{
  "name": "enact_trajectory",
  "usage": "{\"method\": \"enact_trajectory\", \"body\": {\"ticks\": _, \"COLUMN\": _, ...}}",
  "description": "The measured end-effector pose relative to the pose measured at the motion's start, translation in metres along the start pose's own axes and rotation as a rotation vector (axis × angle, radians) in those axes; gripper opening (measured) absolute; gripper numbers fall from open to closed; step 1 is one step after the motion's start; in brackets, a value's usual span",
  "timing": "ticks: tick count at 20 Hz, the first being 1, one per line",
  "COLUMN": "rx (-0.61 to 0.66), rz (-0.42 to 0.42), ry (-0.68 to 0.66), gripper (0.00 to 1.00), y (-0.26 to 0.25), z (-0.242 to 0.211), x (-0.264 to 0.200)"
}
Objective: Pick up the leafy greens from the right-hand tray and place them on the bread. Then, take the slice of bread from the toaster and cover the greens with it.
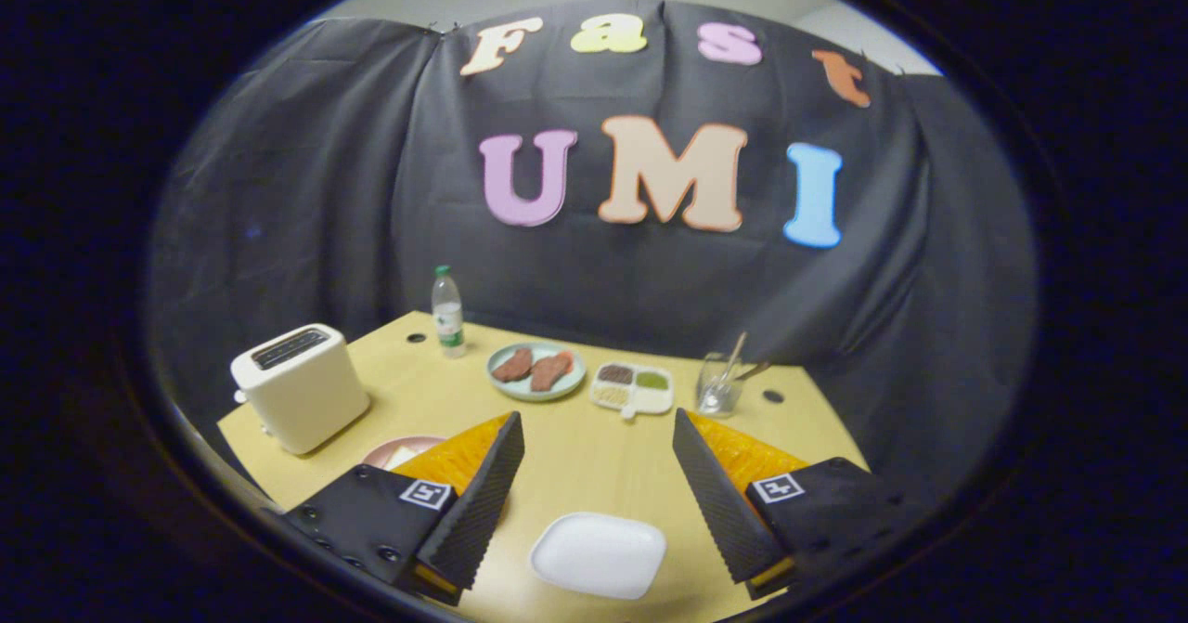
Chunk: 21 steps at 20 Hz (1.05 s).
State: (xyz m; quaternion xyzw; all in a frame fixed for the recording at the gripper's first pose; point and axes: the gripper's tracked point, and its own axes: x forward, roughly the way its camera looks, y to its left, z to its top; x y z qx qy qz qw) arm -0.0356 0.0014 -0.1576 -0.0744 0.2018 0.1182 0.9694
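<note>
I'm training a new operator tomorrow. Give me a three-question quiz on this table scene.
1. True or false: the gripper has its fingers shut on the white plate.
2. What lies on the blue-green plate? A) leafy greens B) two reddish-brown meat slices C) bread
3. Fill in: the water bottle stands beyond the ____, near the table's far edge.

Key: 1 false, the fingers are spread open with the bare white plate between them; 2 B; 3 toaster.
</note>
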Motion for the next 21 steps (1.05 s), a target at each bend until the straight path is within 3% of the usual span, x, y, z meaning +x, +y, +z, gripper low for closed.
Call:
{"method": "enact_trajectory", "body": {"ticks": 6, "rx": 0.002, "rz": -0.098, "ry": -0.189, "gripper": 1.00, "y": -0.003, "z": 0.057, "x": -0.017}}
{"method": "enact_trajectory", "body": {"ticks": 12, "rx": 0.102, "rz": -0.102, "ry": -0.193, "gripper": 1.00, "y": -0.010, "z": 0.062, "x": 0.002}}
{"method": "enact_trajectory", "body": {"ticks": 21, "rx": 0.111, "rz": -0.134, "ry": -0.234, "gripper": 1.00, "y": -0.032, "z": 0.082, "x": 0.002}}
